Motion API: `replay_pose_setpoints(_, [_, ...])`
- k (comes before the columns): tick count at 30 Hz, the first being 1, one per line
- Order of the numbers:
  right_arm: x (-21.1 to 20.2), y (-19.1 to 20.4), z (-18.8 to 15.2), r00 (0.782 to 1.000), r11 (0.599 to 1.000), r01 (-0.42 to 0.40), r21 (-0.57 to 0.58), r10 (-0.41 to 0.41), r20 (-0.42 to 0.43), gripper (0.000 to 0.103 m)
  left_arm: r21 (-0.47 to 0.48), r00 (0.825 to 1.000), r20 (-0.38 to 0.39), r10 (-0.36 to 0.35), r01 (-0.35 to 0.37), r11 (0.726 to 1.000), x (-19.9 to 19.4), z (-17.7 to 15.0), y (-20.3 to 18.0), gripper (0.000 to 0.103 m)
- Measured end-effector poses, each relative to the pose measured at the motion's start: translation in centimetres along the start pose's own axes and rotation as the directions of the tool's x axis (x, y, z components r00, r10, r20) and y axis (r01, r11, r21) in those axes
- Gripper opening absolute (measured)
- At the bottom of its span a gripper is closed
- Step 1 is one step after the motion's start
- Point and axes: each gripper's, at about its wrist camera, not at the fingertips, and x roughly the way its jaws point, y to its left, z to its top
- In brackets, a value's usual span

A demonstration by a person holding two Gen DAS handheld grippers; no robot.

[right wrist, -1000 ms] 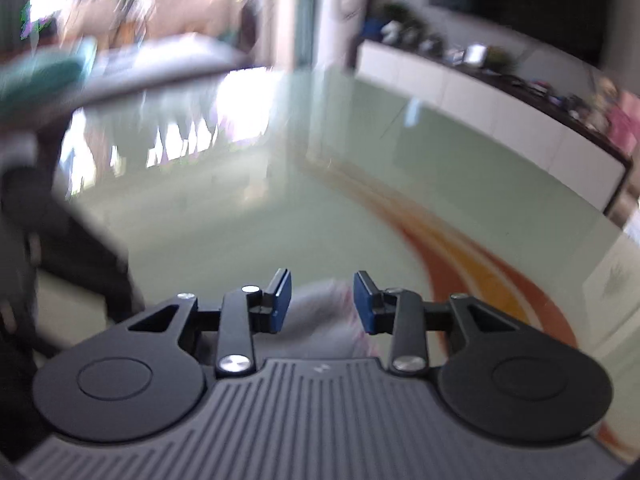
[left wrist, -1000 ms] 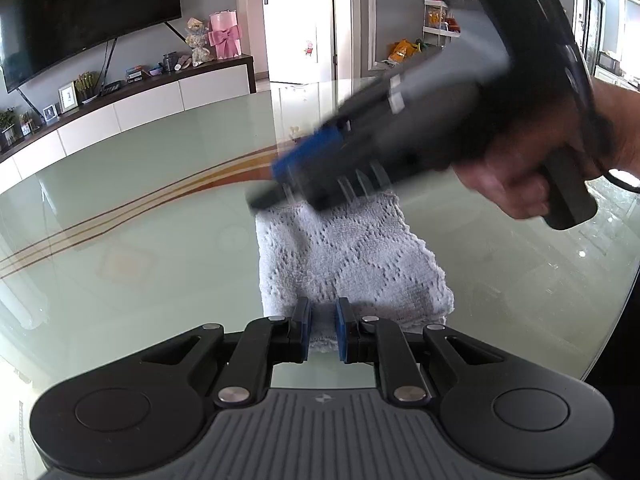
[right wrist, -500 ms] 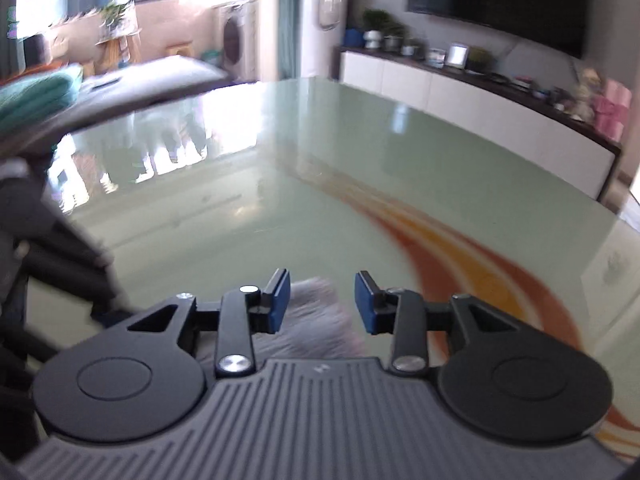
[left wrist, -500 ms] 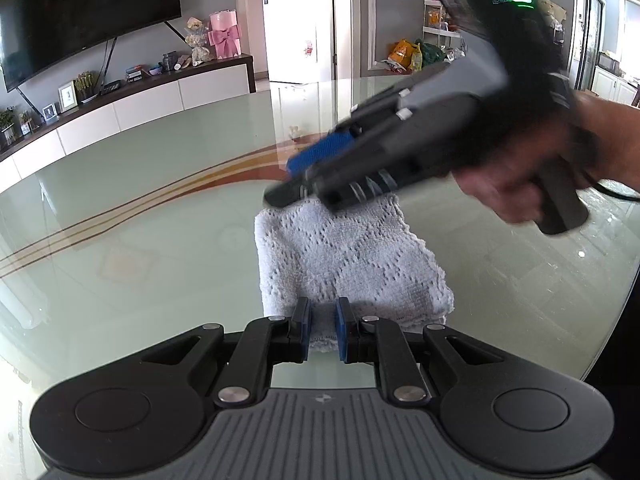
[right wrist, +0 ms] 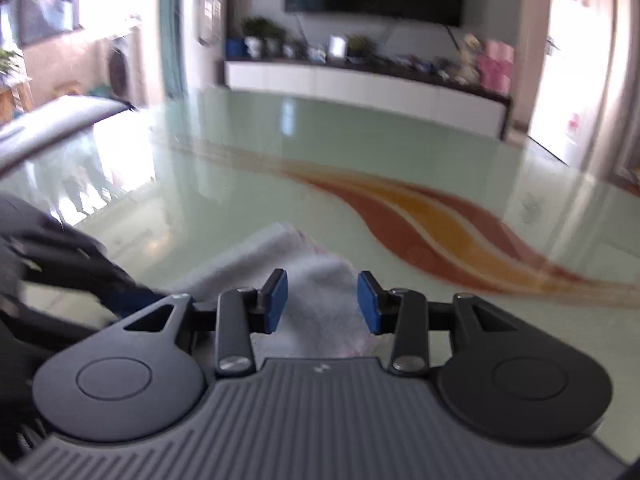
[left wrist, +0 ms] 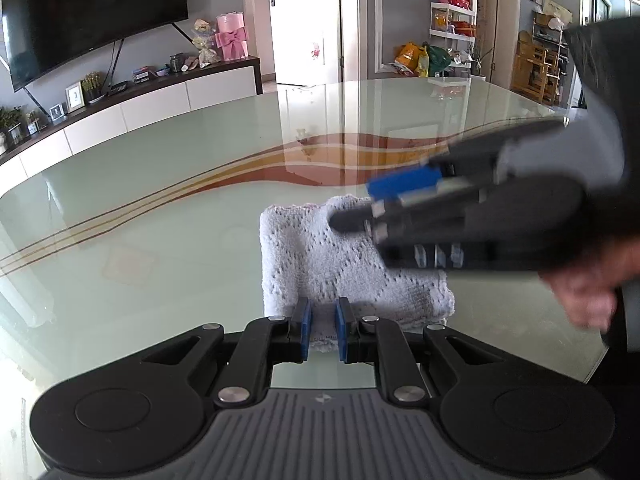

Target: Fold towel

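Observation:
A white knitted towel (left wrist: 320, 256) lies folded into a small rectangle on the pale green glass table (left wrist: 160, 208). My left gripper (left wrist: 322, 330) is shut on the towel's near edge, a bit of cloth pinched between its blue pads. My right gripper (left wrist: 372, 204), held by a hand (left wrist: 580, 292), hovers over the towel's far right part, blurred by motion. In the right wrist view the towel (right wrist: 320, 304) shows under and between the right gripper's (right wrist: 322, 302) blue pads. Those jaws are opening and do not press the cloth.
Red and orange wavy stripes (left wrist: 320, 164) cross the table behind the towel. The table's curved edge (left wrist: 580, 376) runs close on the right. A low white cabinet (left wrist: 140, 108) with a television above it stands beyond the table.
The right gripper has swung from the towel's far edge across to its right side, rolling as it went, and its jaws have widened. The left gripper and towel have stayed put.

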Motion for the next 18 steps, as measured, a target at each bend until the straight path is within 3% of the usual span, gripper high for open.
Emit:
replay_pose_setpoints(2, [0.6, -1.9, -0.6, 0.997, 0.997, 0.075, 0.031, -0.075, 0.003, 0.051, 0.0, 1.0, -0.003, 0.001, -0.001, 1.0, 0.0, 0.0, 0.0, 0.016])
replay_pose_setpoints(4, [0.5, -2.9, -0.8, 0.984, 0.983, 0.18, 0.046, -0.181, 0.005, 0.042, -0.006, 1.0, -0.005, 0.001, -0.001, 1.0, -0.1, 0.1, 0.0, 0.016])
replay_pose_setpoints(5, [0.3, -3.5, -0.8, 0.98, 0.979, 0.197, 0.047, -0.198, 0.017, 0.042, -0.017, 1.0, -0.006, 0.002, -0.002, 1.0, -0.1, 0.1, 0.1, 0.016])
replay_pose_setpoints(7, [0.1, -4.1, -0.7, 0.988, 0.987, 0.145, 0.071, -0.148, 0.041, 0.042, -0.031, 1.0, -0.007, 0.007, -0.007, 0.999, -0.1, 0.1, 0.1, 0.016])
replay_pose_setpoints(9, [-1.5, -3.6, -0.9, 0.996, 0.995, 0.035, 0.095, -0.042, 0.076, 0.042, -0.037, 1.0, -0.007, 0.017, -0.018, 0.999, -0.2, 0.1, 0.0, 0.016])
replay_pose_setpoints(12, [-2.0, -1.0, -0.7, 0.992, 0.991, -0.098, 0.093, 0.09, 0.083, 0.044, -0.041, 1.0, -0.009, 0.022, -0.022, 0.999, -0.2, 0.2, 0.1, 0.016])
replay_pose_setpoints(14, [-0.9, 0.9, -0.9, 0.997, 0.996, -0.078, 0.049, 0.076, 0.033, 0.04, -0.043, 1.0, -0.011, 0.017, -0.017, 0.999, -0.2, 0.3, 0.3, 0.016])
replay_pose_setpoints(18, [-1.1, 0.8, -2.6, 1.0, 0.999, -0.014, 0.047, 0.015, -0.013, 0.044, -0.042, 1.0, -0.016, -0.007, 0.006, 0.999, -0.1, 0.4, 0.8, 0.016])
